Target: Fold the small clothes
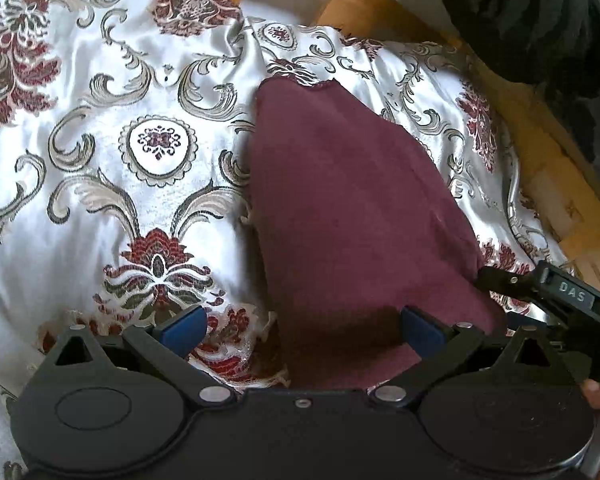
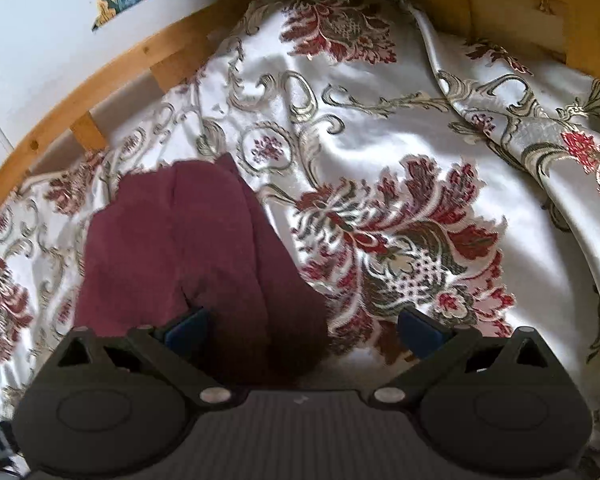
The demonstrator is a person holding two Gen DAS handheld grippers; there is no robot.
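A maroon garment [image 1: 352, 216] lies on the floral satin bedspread [image 1: 100, 152] of a wooden-framed bed. The left gripper [image 1: 300, 328] is spread wide over its near edge; the right gripper [image 2: 304, 326], also released, straddles its near right corner.

Floral satin bedspread [image 2: 380, 120], wooden bed frame [image 2: 100, 76], probably white wall [image 2: 40, 20]
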